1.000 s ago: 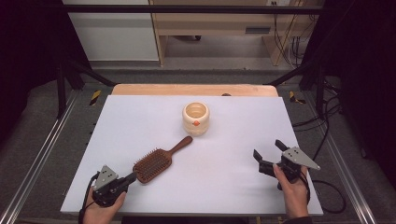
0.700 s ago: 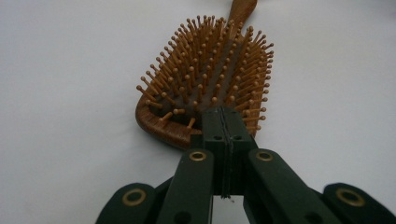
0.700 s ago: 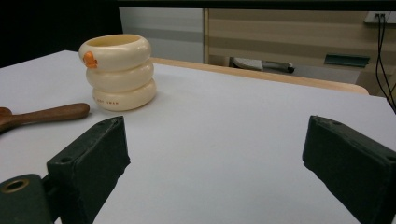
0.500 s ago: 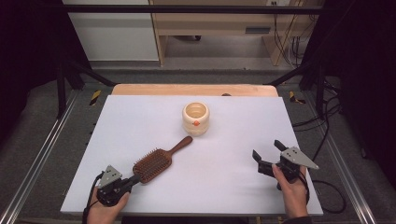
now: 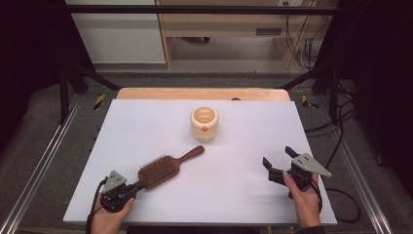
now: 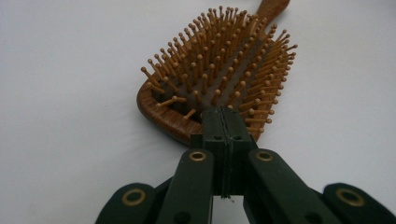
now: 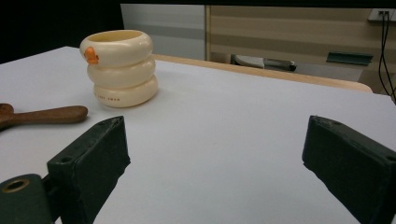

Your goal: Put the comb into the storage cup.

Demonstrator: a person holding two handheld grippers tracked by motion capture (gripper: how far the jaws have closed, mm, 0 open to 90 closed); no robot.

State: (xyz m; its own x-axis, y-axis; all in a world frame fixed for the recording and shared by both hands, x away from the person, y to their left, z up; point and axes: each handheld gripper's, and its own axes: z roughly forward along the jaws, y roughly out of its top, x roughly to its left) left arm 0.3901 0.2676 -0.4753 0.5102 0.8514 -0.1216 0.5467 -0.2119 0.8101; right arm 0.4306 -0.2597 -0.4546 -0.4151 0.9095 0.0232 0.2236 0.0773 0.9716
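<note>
At the near left corner of the white table (image 5: 146, 122), your left gripper (image 5: 142, 184) has its jaws pressed flat together with nothing between them, their tips at the near rim of the wooden paddle hairbrush (image 5: 163, 169). The brush lies bristles up, head toward you, handle slanting away to the right toward the cream ringed cup (image 5: 204, 124), which stands apart from it near the table's middle. If you mean to nudge the brush, push low on the wooden rim, along the line of the handle, so the head slides rather than spins; if you mean to lift it, you will have to open the jaws first and take it across the rim or the handle, not the bristles. Your right gripper (image 5: 278, 161) rests at the near right, spread wide and empty.

From above you get the whole layout, yet the contact is too small to judge. Looking along the left gripper (image 6: 223, 122), you see the tips meet the brush (image 6: 219, 70) at its rim, just under the first row of pins. Along the right gripper (image 7: 212, 140), the cup (image 7: 120, 67) shows its orange beak and small lettering, with the handle tip (image 7: 46, 115) near it.
</note>
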